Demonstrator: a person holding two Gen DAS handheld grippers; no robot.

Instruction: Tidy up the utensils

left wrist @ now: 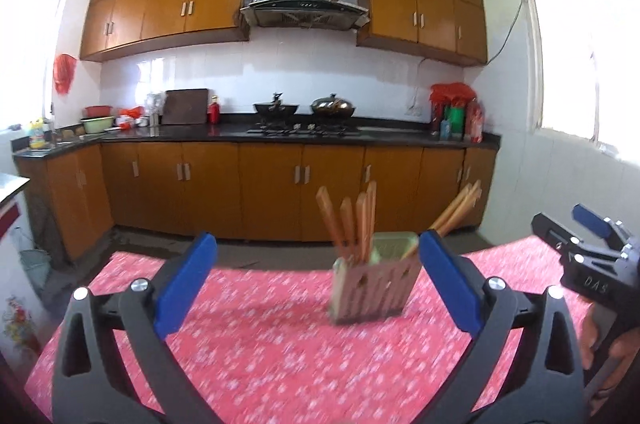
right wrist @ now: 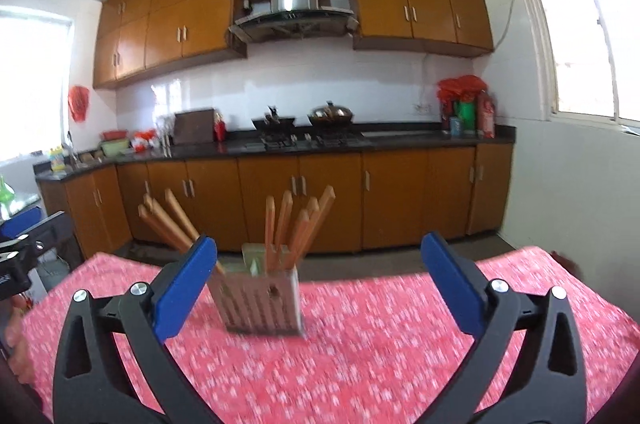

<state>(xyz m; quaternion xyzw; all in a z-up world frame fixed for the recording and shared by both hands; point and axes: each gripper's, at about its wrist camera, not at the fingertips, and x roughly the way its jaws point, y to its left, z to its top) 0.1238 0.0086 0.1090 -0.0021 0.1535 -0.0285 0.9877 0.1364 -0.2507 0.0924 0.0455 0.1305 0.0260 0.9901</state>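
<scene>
A kitchen table under a red floral cloth (left wrist: 260, 344) holds a slatted utensil holder (left wrist: 370, 290) of wooden chopsticks (left wrist: 352, 220). Your left gripper (left wrist: 316, 280) and right gripper (right wrist: 320, 284) both gape wide, grasping nothing.

Bright daylight from windows (left wrist: 568, 60) on both side walls, blown out to white. Soft glare on the white wall tiles (left wrist: 280, 72) and glossy upper cabinets (right wrist: 420, 8). Motion blur over the red floral tablecloth (left wrist: 280, 344) and the utensil holder (right wrist: 260, 300); kitchen background sharper. Strong fisheye bending, dark vignette in the corners.
</scene>
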